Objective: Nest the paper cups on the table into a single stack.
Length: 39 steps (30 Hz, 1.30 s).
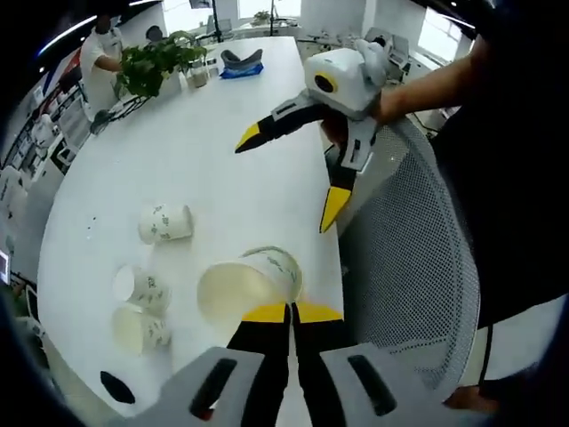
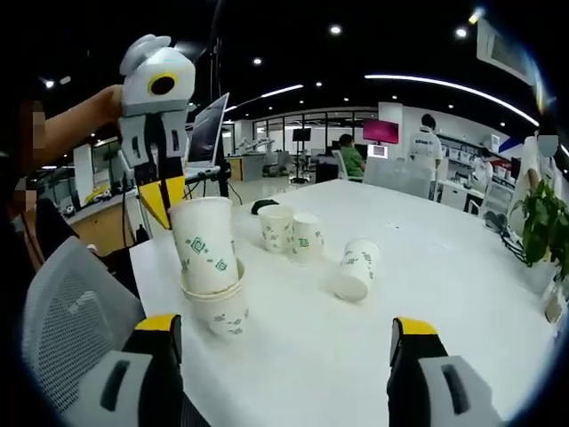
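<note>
White table (image 2: 427, 285) — left gripper (image 2: 163, 203) nests cup (image 2: 206, 245) in cup (image 2: 220, 307).

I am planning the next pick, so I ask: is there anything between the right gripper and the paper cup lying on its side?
Nothing visible. In the right gripper view, just bare table lies between the open right gripper and the tipped paper cup; the two-cup stack stands off to that view's left.
</note>
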Tool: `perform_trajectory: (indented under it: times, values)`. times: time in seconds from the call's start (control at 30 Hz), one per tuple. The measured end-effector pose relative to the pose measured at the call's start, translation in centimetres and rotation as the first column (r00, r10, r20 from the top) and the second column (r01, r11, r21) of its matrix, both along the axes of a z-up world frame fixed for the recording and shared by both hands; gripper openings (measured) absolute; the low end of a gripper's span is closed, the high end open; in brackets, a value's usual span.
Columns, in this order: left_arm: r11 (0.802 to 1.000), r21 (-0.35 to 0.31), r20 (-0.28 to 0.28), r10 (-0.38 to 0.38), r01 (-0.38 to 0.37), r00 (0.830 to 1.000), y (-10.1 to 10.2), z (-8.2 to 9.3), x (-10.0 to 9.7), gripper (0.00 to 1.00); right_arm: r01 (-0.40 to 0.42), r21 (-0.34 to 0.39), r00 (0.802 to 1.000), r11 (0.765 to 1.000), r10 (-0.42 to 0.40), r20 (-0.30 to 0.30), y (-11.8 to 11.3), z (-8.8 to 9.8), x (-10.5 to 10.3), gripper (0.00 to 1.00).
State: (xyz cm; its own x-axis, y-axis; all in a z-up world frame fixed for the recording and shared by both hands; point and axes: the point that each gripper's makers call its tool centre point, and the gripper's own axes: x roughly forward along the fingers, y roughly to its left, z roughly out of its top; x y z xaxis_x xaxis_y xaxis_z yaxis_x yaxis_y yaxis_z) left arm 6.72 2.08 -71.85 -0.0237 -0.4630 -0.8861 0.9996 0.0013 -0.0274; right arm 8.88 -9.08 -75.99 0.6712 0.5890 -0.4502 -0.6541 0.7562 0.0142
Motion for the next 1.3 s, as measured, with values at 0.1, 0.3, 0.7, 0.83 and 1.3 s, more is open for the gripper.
perform_trajectory:
  times: [0.1,0.3,0.7,0.83,1.3]
  values:
    - [1.000,0.014,-0.001,-0.013,0.013,1.000,-0.3,-0.4,-0.1,0.00,-0.004,-0.001,1.000,1.000,0.004,-0.002,0.1,-0.1,-0.1,0.99]
    - [0.996,0.071,0.015,-0.063,0.062,0.998,-0.6,-1.3,-0.5,0.00,-0.008,-0.006,1.000,1.000,0.008,-0.004,0.2,-0.1,-0.1,0.99]
    - [0.990,0.102,-0.003,-0.098,0.098,0.995,-1.8,-2.3,-1.4,0.00,0.003,-0.003,1.000,1.000,-0.003,0.007,-0.1,0.2,0.0,0.98]
    - [0.989,0.106,-0.010,-0.103,0.104,0.995,-2.1,-2.9,-1.4,0.00,0.007,-0.002,1.000,1.000,-0.007,0.009,-0.2,0.3,0.1,0.98]
    - [0.989,0.111,-0.053,-0.098,0.103,0.994,-2.3,-4.5,-1.4,0.00,0.005,-0.011,1.000,1.000,-0.005,0.008,-0.4,0.0,0.2,0.97]
